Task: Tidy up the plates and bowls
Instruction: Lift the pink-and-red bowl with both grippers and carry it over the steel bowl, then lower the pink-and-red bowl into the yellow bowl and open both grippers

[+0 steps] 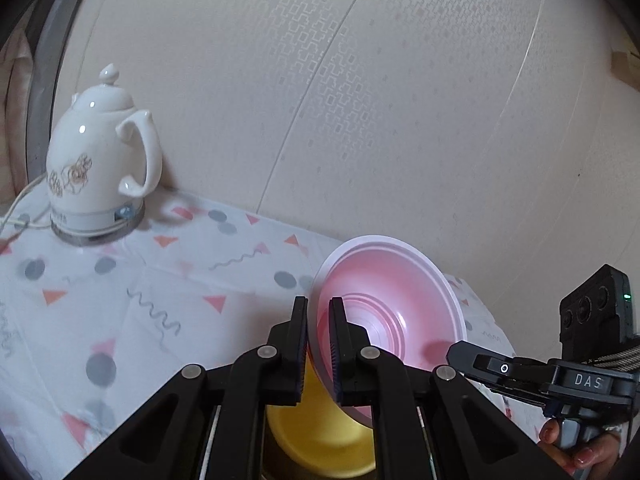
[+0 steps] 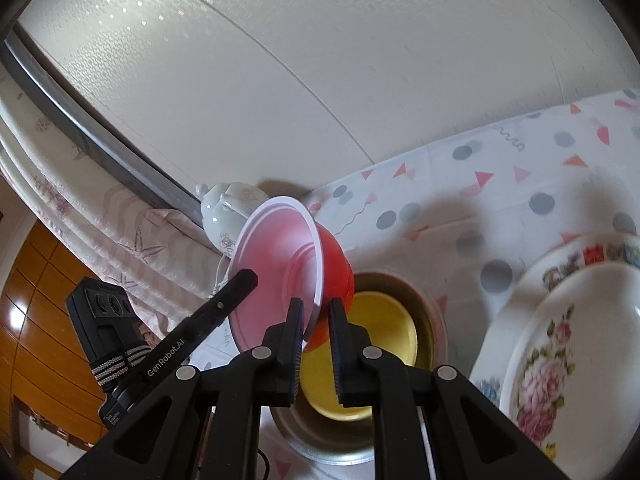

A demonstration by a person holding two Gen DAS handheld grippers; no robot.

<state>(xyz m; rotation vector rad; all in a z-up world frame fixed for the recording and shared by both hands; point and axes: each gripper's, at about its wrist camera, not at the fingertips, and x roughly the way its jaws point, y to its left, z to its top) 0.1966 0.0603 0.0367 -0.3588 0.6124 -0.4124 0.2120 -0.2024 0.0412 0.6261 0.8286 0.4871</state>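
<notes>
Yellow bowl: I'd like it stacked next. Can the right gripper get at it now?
Probably not yet: the right gripper is shut on the rim of the pink bowl, which hangs tilted right above the yellow bowl; its jaws are taken.

A white ceramic electric kettle (image 1: 98, 160) stands at the bench's (image 1: 132, 308) back corner. The bench wears a white cloth with grey dots and pink triangles.
</notes>
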